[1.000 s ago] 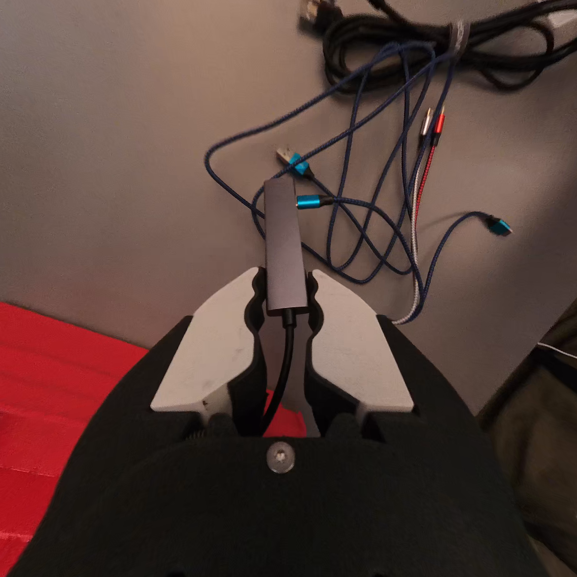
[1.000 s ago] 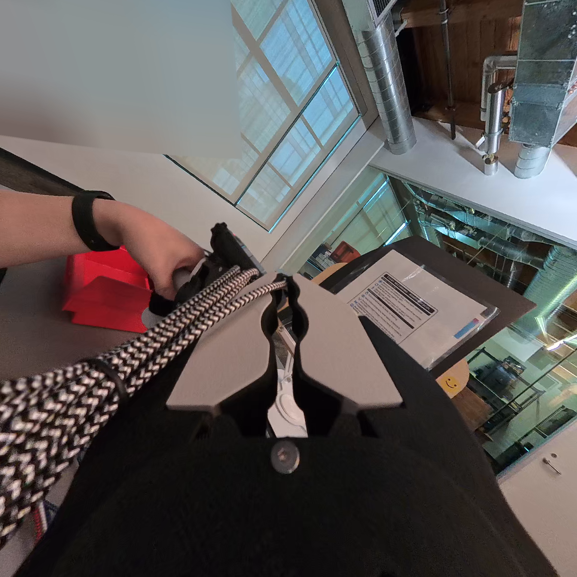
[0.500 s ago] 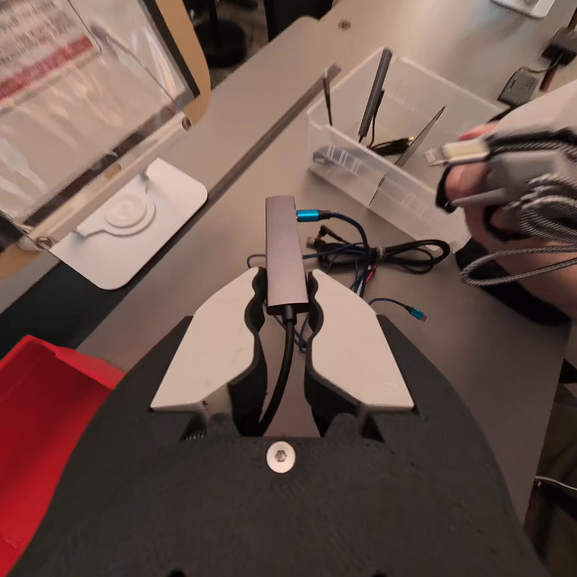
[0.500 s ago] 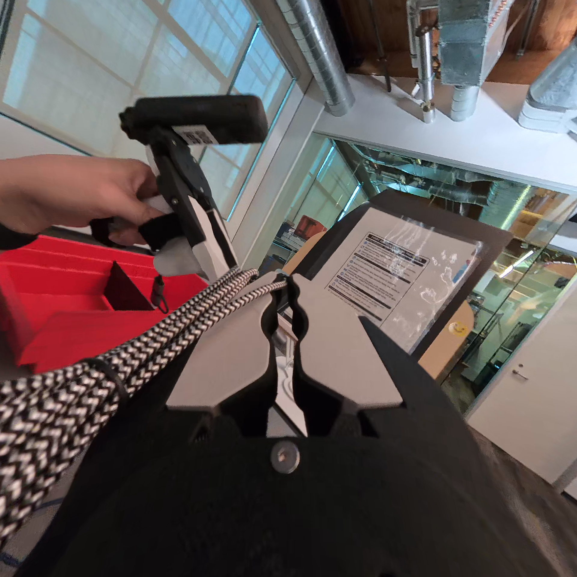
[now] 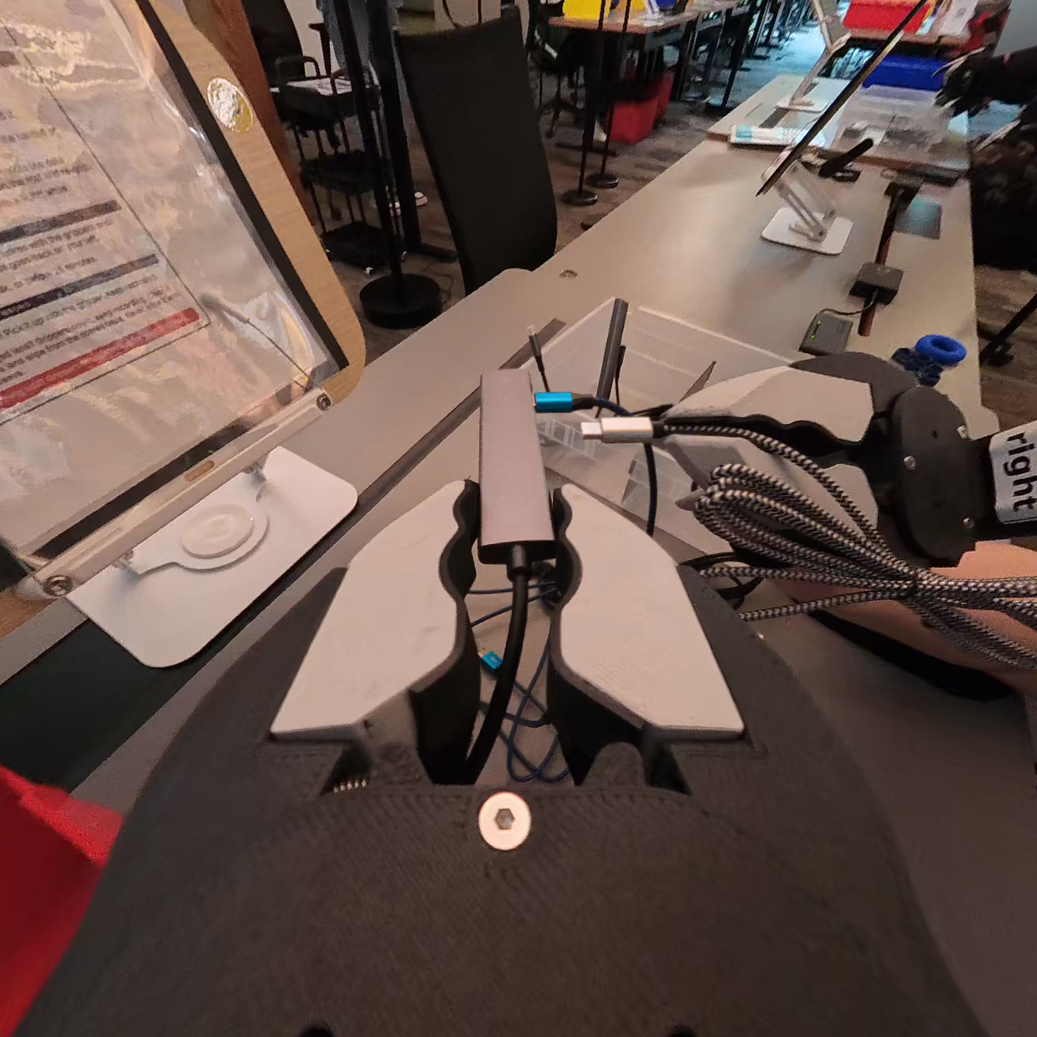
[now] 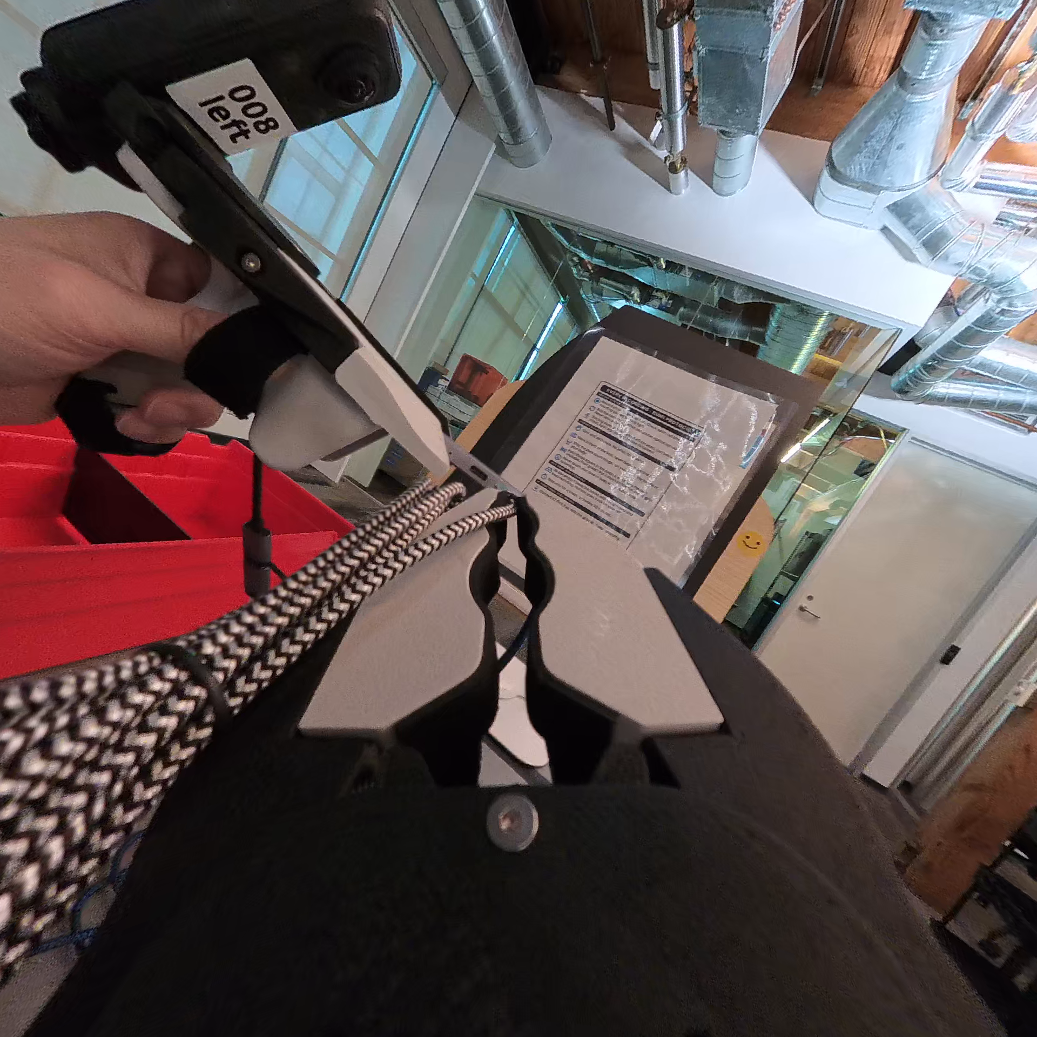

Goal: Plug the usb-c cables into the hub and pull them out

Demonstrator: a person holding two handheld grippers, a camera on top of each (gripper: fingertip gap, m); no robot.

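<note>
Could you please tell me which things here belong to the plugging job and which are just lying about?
In the job:
- left gripper, holding hub
- right gripper, holding silver plug
- blue plug, in the hub

Lying about:
- clear bin
- sign stand
- red tray

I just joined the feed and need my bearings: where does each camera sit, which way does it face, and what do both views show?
Left wrist view: on the left gripper, facing across the grey table; its fingers clamp the hub. The right gripper comes in from the right with the silver plug.
Right wrist view: on the right gripper, tilted up toward ceiling ducts; the person's hand holds the left gripper.
Shared: hub, striped cable, both grippers.
</note>
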